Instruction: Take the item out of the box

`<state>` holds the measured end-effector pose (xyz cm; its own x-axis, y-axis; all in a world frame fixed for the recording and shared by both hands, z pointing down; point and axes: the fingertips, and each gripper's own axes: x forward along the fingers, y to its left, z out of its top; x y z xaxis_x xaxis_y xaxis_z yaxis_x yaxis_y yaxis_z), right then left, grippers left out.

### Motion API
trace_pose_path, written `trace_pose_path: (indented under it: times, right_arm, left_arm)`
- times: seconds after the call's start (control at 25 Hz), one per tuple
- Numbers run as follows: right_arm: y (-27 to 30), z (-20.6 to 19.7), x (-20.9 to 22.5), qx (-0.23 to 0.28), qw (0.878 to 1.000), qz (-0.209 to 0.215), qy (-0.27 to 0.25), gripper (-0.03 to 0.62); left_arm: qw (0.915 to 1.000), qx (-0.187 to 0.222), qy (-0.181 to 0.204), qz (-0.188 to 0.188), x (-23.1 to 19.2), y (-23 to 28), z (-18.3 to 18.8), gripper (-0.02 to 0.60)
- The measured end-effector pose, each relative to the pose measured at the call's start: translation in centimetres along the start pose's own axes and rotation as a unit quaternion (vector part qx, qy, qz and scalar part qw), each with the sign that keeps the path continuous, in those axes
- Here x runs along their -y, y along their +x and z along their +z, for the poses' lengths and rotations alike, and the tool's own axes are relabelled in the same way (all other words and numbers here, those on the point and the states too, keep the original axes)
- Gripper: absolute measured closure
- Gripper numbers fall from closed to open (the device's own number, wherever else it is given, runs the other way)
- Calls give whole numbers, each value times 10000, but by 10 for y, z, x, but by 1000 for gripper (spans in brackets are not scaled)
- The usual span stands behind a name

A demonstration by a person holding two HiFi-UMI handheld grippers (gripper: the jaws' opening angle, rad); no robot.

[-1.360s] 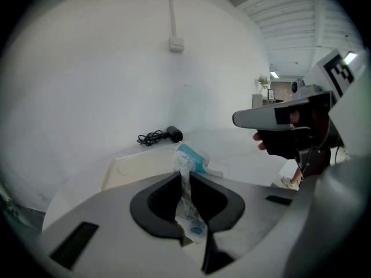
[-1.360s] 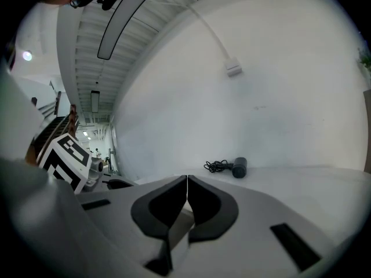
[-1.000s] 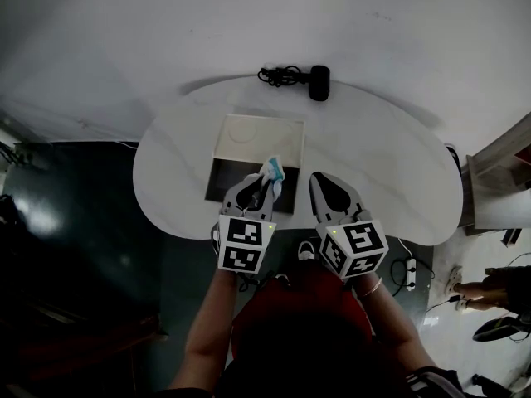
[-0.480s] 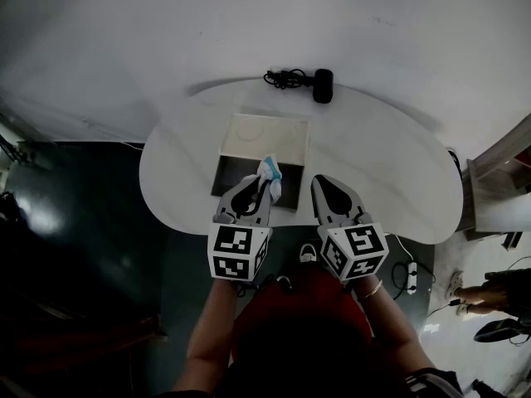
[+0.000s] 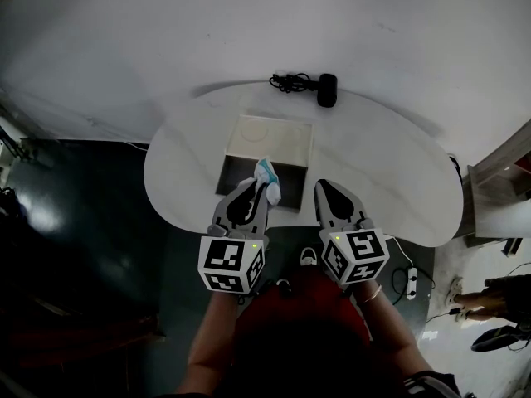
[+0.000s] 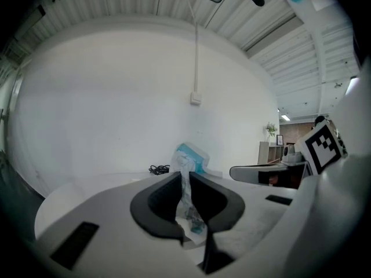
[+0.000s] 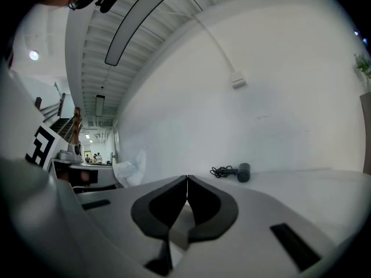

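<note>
An open box (image 5: 264, 139) lies on the white table (image 5: 390, 164), with a pale half farther away and a dark half nearer me. My left gripper (image 5: 259, 184) hangs over the box's near edge, shut on a crumpled white-and-teal packet (image 5: 267, 174). In the left gripper view the packet (image 6: 189, 158) sticks up from between the dark pads (image 6: 159, 198) of the left gripper (image 6: 185, 177). My right gripper (image 5: 324, 186) hovers beside the box's right side, shut and empty. In its own view the right gripper (image 7: 187, 179) shows both jaws meeting with nothing between them.
A black handheld device with a coiled cord (image 5: 327, 89) lies at the table's far edge, also in the right gripper view (image 7: 242, 172). Dark floor is at the left. A power strip (image 5: 410, 274) and a person's feet (image 5: 498, 293) are on the floor at right.
My left gripper has risen and drawn back toward me with the packet still in its jaws. The right gripper has barely shifted.
</note>
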<state>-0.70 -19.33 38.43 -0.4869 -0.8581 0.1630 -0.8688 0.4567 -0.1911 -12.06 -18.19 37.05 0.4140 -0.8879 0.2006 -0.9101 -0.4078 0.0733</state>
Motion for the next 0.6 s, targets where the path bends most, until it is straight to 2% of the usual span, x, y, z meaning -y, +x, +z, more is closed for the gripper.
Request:
trace_pose_path:
  times: [0.36,0.6]
  right_arm:
    - [-6,1,-9,76,9999,61,119,579]
    - [-13,3,-17,114,9999,87,1,579]
  left_arm:
    - [9994,280,-203,89,-2,-18,12,522]
    - [9984,433,-338,101,-1,-31,12,522]
